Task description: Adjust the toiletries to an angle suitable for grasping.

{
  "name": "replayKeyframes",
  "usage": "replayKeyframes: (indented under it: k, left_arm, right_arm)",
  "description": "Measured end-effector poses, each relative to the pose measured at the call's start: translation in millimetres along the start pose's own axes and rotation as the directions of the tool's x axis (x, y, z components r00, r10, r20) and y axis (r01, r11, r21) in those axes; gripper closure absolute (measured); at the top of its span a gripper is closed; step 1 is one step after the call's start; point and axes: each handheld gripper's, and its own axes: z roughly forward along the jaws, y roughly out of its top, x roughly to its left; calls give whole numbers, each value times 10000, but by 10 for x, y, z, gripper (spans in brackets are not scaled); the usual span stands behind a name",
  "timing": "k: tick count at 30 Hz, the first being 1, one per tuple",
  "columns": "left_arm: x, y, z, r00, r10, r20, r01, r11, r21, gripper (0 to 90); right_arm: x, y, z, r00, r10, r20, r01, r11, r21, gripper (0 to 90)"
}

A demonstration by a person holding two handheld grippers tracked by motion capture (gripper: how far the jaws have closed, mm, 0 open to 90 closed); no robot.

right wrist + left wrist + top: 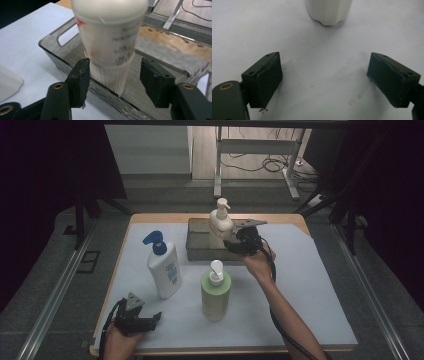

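Dark curtains box in the room on both sides of the high view, with a strip of floor, a metal frame and loose cables showing at the top. Your table (325, 320) is covered in a pale sheet and sits mid-frame.

Your right gripper (235, 242) is up at the smoky grey tray (192, 251) in the upper middle, with the cream pump bottle (220, 222) between its jaws. In the right gripper view that bottle (110, 50) is blurred, its top is cut off by the frame, and the label print is unreadable. The left pad looks right against the ribbed base, while the right pad stands clear with a gap, so the jaws are about half spread and not clamped on it. Whether the bottle's base is resting on the tray (50, 50) floor or lifted, I can't make out.

Your left gripper (145, 322) sits at the lower left of the high view, jaws wide with nothing between them. In the left gripper view, the bottom of a white bottle (329, 12) shows at the top edge, the rest cut off.

Also on the sheet: a white bottle with a blue pump (164, 265) left of centre and a green bottle with a white pump (215, 292) in the middle, standing well apart.
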Motion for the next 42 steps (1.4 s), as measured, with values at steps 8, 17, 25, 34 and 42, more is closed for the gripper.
replayKeyframes:
  k: [8,17,25,34,42]
  left_arm:
    - [-1,0,0,10000,-4,-2,4,10000,-3,123]
    - [1,0,-1,10000,12,-10,-12,10000,13,124]
    - [3,1,-1,10000,19,-2,-19,10000,17,123]
    - [2,0,-1,10000,6,1,-6,10000,16,123]
    - [3,1,-1,10000,12,4,-12,10000,16,123]
  right_arm:
    - [-166,-85,-33,9998,174,40,-176,9989,424,486]
    - [-342,-61,85,9972,586,459,-619,9953,745,651]
    - [-396,12,263,9946,670,794,-743,9929,929,843]
    - [-320,69,460,9948,409,932,-524,9907,1252,890]
    - [-282,31,623,9957,632,682,-726,9867,1455,895]
